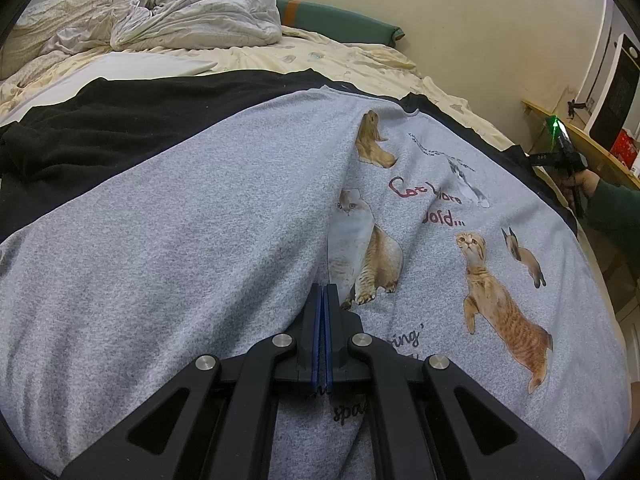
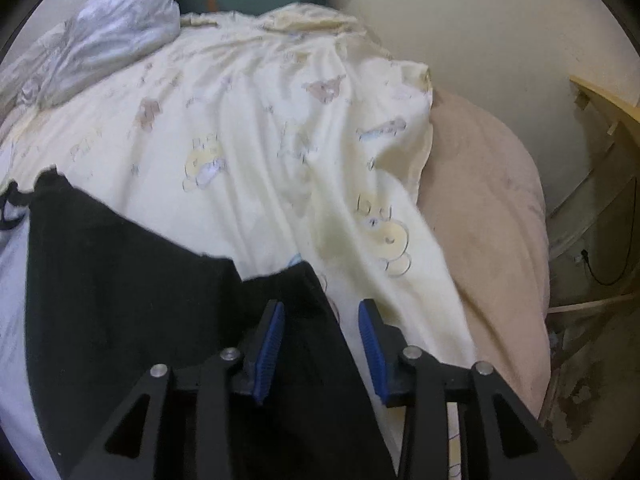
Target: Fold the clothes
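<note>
In the left wrist view the left gripper point(image 1: 325, 292) sits nearest, its blue pads pressed tight together over a fold of the grey cat-print sweatshirt point(image 1: 192, 248); whether cloth is actually pinched between them cannot be told. The sweatshirt is spread across the bed, a ridge of fabric running up from the gripper, with printed cats and red lettering to the right of that ridge. Beyond its far edge lies a black garment point(image 1: 120, 128), partly under the grey one and reaching out to the left. At the right edge a hand point(image 1: 588, 184) in a dark green sleeve holds the other gripper's handle above the sweatshirt's side.

In the right wrist view the right gripper point(image 2: 322, 312) is released, its pads well apart. A point of the black garment point(image 2: 132, 288) lies between and beneath them, touching neither pad as far as the blurred frame shows.

Farther off, the cream bedsheet point(image 2: 256, 148) printed with cartoon bears covers the bed, with a pink mattress point(image 2: 484, 208) bare at its right side. A crumpled pale duvet point(image 1: 200, 12) is heaped by the green headboard point(image 1: 340, 16), near the wall. No containers show.
</note>
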{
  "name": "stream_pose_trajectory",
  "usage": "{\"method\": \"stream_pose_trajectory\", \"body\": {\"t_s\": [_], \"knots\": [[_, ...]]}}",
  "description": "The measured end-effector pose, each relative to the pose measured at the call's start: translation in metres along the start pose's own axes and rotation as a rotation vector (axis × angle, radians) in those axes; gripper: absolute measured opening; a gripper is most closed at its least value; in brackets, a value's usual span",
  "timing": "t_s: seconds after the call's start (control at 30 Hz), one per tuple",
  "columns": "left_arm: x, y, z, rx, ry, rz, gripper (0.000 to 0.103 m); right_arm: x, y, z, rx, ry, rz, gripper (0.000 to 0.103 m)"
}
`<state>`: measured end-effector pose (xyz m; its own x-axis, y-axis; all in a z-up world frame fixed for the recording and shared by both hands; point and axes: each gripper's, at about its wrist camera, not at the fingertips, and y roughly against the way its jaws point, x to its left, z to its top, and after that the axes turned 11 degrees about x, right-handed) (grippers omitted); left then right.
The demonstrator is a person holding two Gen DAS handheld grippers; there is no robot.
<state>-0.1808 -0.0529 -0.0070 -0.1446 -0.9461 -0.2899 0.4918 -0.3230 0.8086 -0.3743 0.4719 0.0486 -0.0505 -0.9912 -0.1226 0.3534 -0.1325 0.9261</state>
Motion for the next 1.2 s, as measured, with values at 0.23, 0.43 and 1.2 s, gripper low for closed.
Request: {"method": "stream_pose_trajectory", "body": {"t_s": [0.23,0.43,1.2], "knots": [[0.0,0.0,0.0,0.0,0.0,0.002,0.001,0.016,-0.011,-0.004,0.053,0.085,-0.004,0.005],[0.0,0.0,0.0,-0.001,0.001,0.0,0.001,0.001,0.016,0.003,-0.053,0.01,-0.197,0.005],[0.0,-0.001,0.001,-0.006,0.0,0.002,0.001,0.013,0.101,-0.161,-0.105,-0.33,0.073,0.056]]}}
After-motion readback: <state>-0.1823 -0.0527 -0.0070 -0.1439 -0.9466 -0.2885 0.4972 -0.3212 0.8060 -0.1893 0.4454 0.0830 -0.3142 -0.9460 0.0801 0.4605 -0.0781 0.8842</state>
